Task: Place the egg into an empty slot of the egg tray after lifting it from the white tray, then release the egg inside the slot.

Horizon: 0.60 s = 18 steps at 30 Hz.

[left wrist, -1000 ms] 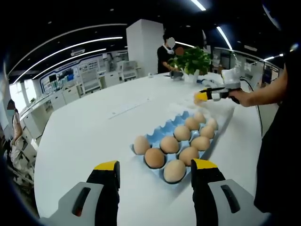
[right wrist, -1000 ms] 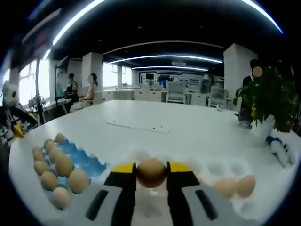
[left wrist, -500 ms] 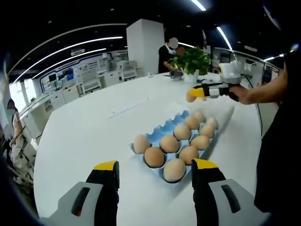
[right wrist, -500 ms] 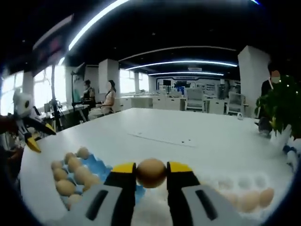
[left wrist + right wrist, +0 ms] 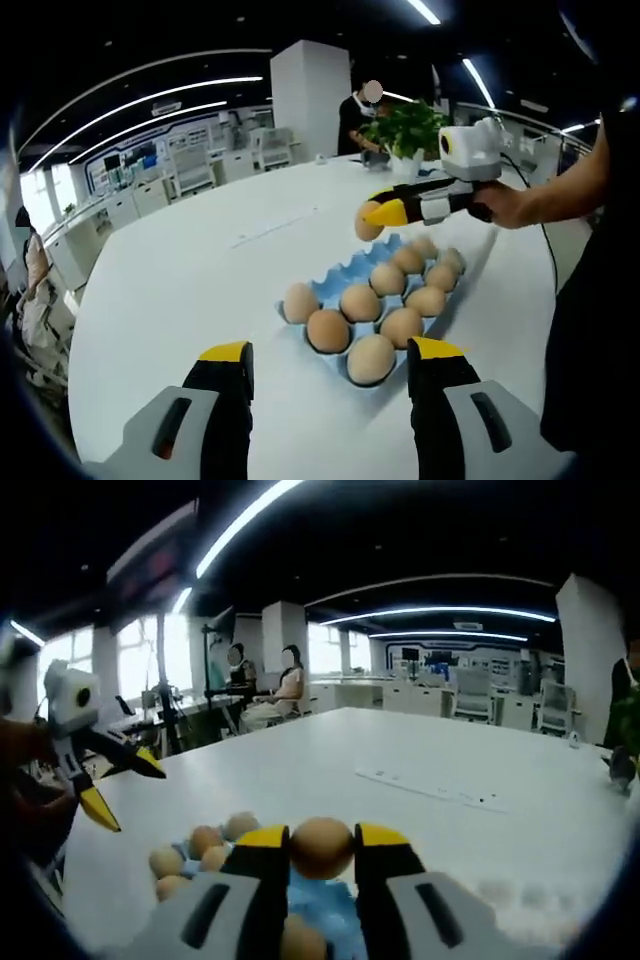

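My right gripper [image 5: 321,842] is shut on a brown egg [image 5: 321,847] and holds it in the air. In the left gripper view that right gripper [image 5: 376,216] comes in from the right with the egg [image 5: 366,224], just above the far bare slots of the blue egg tray [image 5: 350,270]. Several eggs [image 5: 370,360] fill the tray's nearer rows. Under my right jaws lie the blue tray [image 5: 325,908] and some of its eggs [image 5: 205,840]. My left gripper [image 5: 330,352] stands open and empty in front of the tray, and the left gripper [image 5: 125,788] also appears open at the left of the right gripper view.
The round white table [image 5: 180,290] carries a thin white strip [image 5: 275,229] and a potted plant [image 5: 405,128] at its far side. A person's hand [image 5: 510,205] grips the right tool. People [image 5: 285,680] sit at far desks, and another person [image 5: 355,110] stands behind the plant.
The right gripper has carried the egg away from the white tray and leftward, and it now hangs over the blue tray's far slots. My left gripper has stayed put.
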{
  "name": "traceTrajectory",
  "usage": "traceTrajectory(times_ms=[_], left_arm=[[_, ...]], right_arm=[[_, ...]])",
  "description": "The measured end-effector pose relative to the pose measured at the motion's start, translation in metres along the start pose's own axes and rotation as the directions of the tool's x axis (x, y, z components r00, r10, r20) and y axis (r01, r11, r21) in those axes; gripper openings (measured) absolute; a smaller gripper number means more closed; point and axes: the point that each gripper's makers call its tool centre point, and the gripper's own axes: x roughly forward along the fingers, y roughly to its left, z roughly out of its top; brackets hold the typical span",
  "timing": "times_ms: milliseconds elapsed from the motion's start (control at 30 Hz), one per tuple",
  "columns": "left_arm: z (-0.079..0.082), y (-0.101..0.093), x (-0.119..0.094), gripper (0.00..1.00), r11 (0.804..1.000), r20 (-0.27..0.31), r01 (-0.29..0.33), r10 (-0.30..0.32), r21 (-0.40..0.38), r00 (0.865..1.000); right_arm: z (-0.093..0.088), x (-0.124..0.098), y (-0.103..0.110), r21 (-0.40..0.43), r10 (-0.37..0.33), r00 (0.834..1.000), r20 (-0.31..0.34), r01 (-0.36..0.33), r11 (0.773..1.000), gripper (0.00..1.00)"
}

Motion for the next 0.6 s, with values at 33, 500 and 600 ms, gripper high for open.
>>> traceTrajectory(times_ms=[33, 500, 600], left_arm=[[0.000, 0.000, 0.000, 0.63, 1.000, 0.000, 0.000, 0.000, 0.000, 1.000], [-0.002, 0.005, -0.002, 0.62, 1.000, 0.000, -0.008, 0.008, -0.008, 1.000], [-0.001, 0.005, -0.002, 0.62, 1.000, 0.005, -0.006, 0.006, -0.009, 1.000]], right_arm=[[-0.001, 0.005, 0.005, -0.011, 0.019, 1.000, -0.004, -0.019, 1.000, 0.24], [-0.010, 0.034, 0.031, -0.030, 0.108, 0.992, -0.064, -0.110, 0.993, 0.25], [-0.011, 0.036, 0.033, -0.025, 0.117, 0.991, -0.068, -0.119, 0.993, 0.25]])
